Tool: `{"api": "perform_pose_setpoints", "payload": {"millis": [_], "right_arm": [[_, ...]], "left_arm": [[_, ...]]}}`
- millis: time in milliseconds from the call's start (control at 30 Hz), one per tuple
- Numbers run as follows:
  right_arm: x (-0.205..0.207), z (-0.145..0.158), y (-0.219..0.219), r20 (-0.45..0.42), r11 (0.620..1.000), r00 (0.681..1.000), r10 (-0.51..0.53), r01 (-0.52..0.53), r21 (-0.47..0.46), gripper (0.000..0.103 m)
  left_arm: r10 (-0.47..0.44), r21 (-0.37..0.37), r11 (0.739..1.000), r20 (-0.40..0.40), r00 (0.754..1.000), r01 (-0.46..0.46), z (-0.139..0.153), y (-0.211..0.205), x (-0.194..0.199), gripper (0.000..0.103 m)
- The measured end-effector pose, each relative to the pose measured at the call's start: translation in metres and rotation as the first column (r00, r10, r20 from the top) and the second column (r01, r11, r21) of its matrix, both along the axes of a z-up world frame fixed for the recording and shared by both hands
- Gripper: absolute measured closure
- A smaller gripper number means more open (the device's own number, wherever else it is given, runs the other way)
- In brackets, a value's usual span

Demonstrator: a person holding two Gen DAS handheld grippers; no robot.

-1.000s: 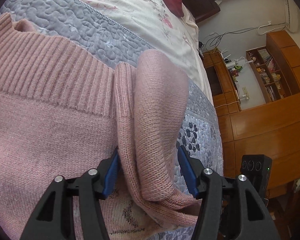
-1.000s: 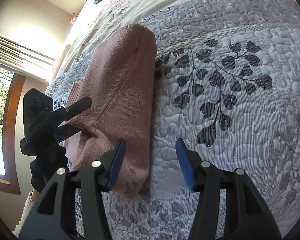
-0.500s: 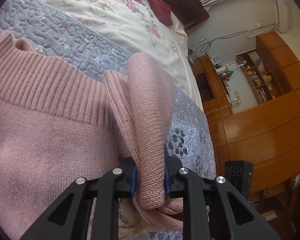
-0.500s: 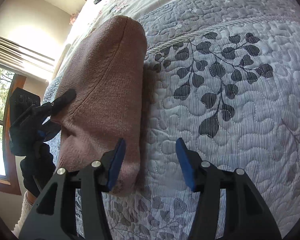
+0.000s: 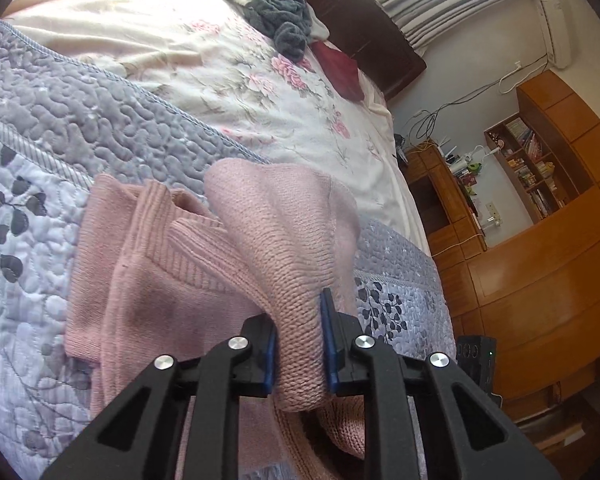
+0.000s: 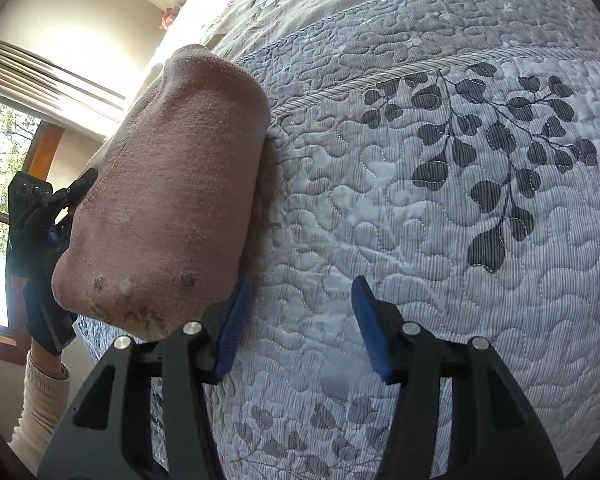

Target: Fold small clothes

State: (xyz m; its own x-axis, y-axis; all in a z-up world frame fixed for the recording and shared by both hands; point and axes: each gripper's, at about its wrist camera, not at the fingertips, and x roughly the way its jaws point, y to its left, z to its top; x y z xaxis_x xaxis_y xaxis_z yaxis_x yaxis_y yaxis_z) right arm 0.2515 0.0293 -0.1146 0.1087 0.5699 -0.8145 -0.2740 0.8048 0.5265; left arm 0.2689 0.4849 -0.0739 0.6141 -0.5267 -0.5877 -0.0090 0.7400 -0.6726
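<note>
A pink knitted sweater lies on the quilted bedspread, its ribbed hem bunched toward the far side. My left gripper is shut on a fold of the sweater and holds that fold raised off the bed. In the right wrist view the lifted sweater bulges up at the left. My right gripper stands open over bare bedspread, its left finger just beside the sweater's lower edge. The left gripper shows behind the sweater in a gloved hand.
A floral sheet covers the far half of the bed, with grey clothes and a dark red item near the headboard. Wooden cabinets and shelves stand to the right. A window lies beyond the left bed edge.
My left gripper closed on the sweater fold and then lifted it up and back from the bed. The sweater rose and swelled in the right wrist view. My right gripper stayed open.
</note>
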Motion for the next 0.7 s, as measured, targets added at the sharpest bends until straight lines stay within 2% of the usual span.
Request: {"api": "perform_pose_setpoints", "payload": {"millis": [133, 233, 300, 367, 533, 633, 700], "right_arm": [[-0.006, 0.0, 0.02, 0.006, 0.999, 0.999, 0.051, -0.051, -0.009, 0.05], [-0.01, 0.001, 0.038, 0.015, 0.996, 0.996, 0.091, -0.09, -0.021, 0.05], [-0.015, 0.003, 0.049, 0.03, 0.992, 0.992, 0.123, -0.122, -0.038, 0.05], [-0.02, 0.005, 0.059, 0.041, 0.988, 0.988, 0.15, -0.148, -0.051, 0.05], [-0.026, 0.003, 0.077, 0.033, 0.983, 0.983, 0.181, -0.179, -0.042, 0.049], [-0.026, 0.0, 0.086, 0.018, 0.982, 0.982, 0.186, -0.186, -0.029, 0.049], [-0.027, -0.003, 0.091, 0.011, 0.981, 0.981, 0.192, -0.192, -0.015, 0.048]], "left_arm": [[0.032, 0.012, 0.999, -0.013, 0.999, -0.032, -0.009, 0.035, -0.005, 0.085], [0.068, 0.018, 0.998, -0.033, 0.997, -0.067, -0.025, 0.056, -0.004, 0.085], [0.088, -0.004, 0.996, -0.043, 0.995, -0.088, -0.039, 0.067, -0.005, 0.085], [0.09, -0.026, 0.995, -0.05, 0.995, -0.092, -0.053, 0.074, -0.006, 0.085], [0.084, -0.015, 0.996, -0.1, 0.992, -0.086, -0.082, 0.076, -0.01, 0.084], [0.1, -0.016, 0.995, -0.095, 0.99, -0.102, -0.079, 0.077, -0.022, 0.081], [0.114, 0.051, 0.993, -0.079, 0.99, -0.11, -0.066, 0.076, -0.035, 0.082]]}}
